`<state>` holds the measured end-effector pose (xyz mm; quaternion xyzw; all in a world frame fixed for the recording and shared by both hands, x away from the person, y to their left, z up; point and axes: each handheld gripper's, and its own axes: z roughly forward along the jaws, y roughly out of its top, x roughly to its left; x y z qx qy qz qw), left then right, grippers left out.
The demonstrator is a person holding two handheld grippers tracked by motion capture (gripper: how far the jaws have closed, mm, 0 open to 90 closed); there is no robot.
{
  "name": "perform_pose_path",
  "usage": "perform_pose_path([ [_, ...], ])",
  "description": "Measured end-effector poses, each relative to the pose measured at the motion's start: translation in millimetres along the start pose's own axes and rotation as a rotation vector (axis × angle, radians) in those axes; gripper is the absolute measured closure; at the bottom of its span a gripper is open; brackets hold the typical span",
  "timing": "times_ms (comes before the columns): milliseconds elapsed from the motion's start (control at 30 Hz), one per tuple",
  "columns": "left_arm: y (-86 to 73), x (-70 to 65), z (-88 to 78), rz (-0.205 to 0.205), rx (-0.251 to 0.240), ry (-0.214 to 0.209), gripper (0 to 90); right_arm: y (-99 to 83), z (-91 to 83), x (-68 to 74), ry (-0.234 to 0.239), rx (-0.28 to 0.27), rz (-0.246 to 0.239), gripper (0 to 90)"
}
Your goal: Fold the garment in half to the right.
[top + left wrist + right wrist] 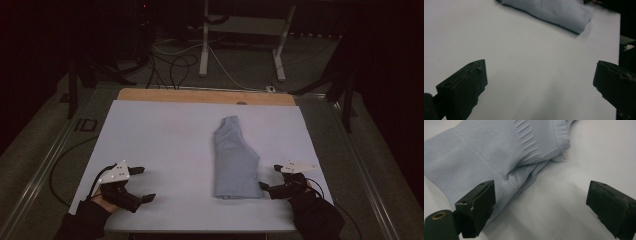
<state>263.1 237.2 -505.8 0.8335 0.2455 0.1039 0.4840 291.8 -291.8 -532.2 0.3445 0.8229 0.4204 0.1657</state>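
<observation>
At near edge of the white table (160,125): two grippers. Left gripper (141,184) jaws wide apart, nothing held, bare surface ahead of it. Right gripper (270,177) also wide apart, empty, just beside one folded light-blue knit garment (234,157) mid-table, right of centre. Beyond the far edge: floor cables (175,62), one white desk frame (242,37).

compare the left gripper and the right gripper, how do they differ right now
The left gripper sits far from the folded light blue garment, over bare white tabletop; the right gripper is at the garment's near right edge. One of the right gripper's fingers overlaps the ribbed fabric. Both are open and empty.
</observation>
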Motion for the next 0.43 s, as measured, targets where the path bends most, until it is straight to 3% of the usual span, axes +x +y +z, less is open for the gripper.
perform_pose_path([
  [433, -0.4, 0.8, -0.1, -0.009, -0.014, 0.006, 0.7, -0.3, 2.9, 0.7, 0.004, 0.001, 0.013, 8.9],
])
